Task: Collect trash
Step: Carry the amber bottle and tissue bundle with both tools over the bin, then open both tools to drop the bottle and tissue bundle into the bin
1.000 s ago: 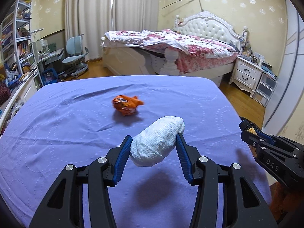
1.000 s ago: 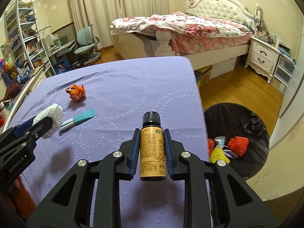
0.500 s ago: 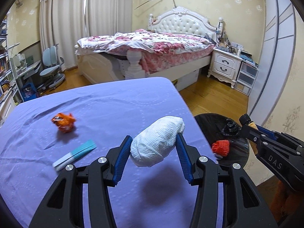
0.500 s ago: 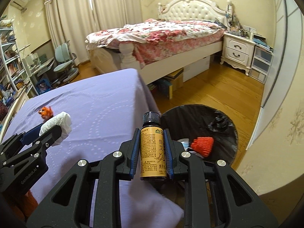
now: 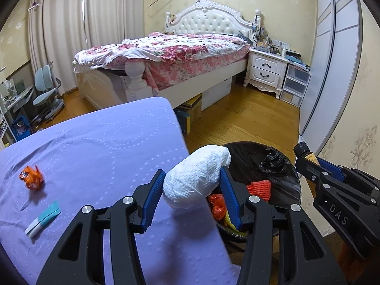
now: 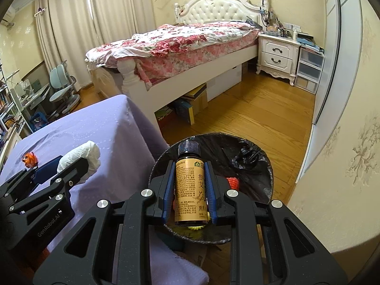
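Wrapper (image 5: 31, 177), orange, crumpled, sits far left on the purple tabletop (image 5: 99, 147), w/ a teal-and-white packet (image 5: 43, 219) just nearer the camera; both lie loose, not yet collected.

Next over, left gripper (image 5: 193, 190) has its jaws clenched on a white paper wad (image 5: 197, 178), long axis running up and to the right btwn the pads. It hangs over the tabletop's right edge, its far end reaching toward the bin rim; in the right wrist view the wad (image 6: 80, 158) looks to be over the cloth, not the bin.

Right of that, black-lined trash bin (image 5: 280, 166) on the floor, close against the tabletop's side, w/ red and orange scraps already inside.

Right gripper (image 6: 188, 185) grasps a small amber bottle (image 6: 188, 190) upright, cap pointing away along the jaws. Bottle lies directly over the bin opening (image 6: 249, 166), so the right hand is the nearer one; letting go there should drop it in. Left hand prob needs more travel rightward before releasing, else the wad may catch the rim or land on the cloth.
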`<action>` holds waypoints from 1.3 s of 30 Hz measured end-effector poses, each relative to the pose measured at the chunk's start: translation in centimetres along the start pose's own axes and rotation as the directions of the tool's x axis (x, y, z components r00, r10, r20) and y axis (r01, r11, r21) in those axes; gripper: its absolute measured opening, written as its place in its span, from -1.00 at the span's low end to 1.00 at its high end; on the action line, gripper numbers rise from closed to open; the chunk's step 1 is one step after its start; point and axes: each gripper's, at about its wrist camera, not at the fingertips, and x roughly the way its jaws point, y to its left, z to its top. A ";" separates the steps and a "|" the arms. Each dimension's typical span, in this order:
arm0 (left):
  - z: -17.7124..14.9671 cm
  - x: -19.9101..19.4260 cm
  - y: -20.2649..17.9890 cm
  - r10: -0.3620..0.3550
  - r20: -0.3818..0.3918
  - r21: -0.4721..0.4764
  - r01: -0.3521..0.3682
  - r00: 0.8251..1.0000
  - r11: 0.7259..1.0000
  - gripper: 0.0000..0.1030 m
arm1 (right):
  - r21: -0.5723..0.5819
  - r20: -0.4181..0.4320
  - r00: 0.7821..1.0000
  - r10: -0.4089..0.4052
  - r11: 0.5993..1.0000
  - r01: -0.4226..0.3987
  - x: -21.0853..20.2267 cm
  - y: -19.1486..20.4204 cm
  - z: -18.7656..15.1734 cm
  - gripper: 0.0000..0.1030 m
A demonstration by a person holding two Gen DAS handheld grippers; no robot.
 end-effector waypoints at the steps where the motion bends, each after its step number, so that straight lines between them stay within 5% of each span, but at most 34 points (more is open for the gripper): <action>1: 0.1 0.2 -0.2 -0.001 -0.003 0.004 0.001 1.000 1.000 -0.04 | 0.001 -0.001 1.000 -0.001 1.000 0.001 0.1 -0.2 0.0 -0.54; 16: 0.9 2.3 -3.1 0.002 -0.023 0.062 0.000 1.000 0.998 0.00 | 0.063 -0.029 0.999 -0.014 0.998 0.016 2.3 -3.1 0.3 -0.54; 21: 1.0 2.1 -3.0 0.017 -0.014 0.049 -0.016 1.000 0.999 0.43 | 0.068 -0.027 0.999 -0.030 0.997 0.032 2.5 -3.2 0.4 -0.50; 25: 0.9 1.8 -2.5 0.030 -0.008 0.033 -0.029 1.000 0.999 0.53 | 0.073 -0.015 0.998 -0.053 0.996 0.054 2.1 -3.3 0.3 -0.11; 39: -0.8 -1.5 1.8 0.115 0.018 0.005 -0.116 0.993 0.993 0.61 | 0.092 0.010 0.993 -0.116 0.989 0.115 -0.1 -2.3 -0.2 0.54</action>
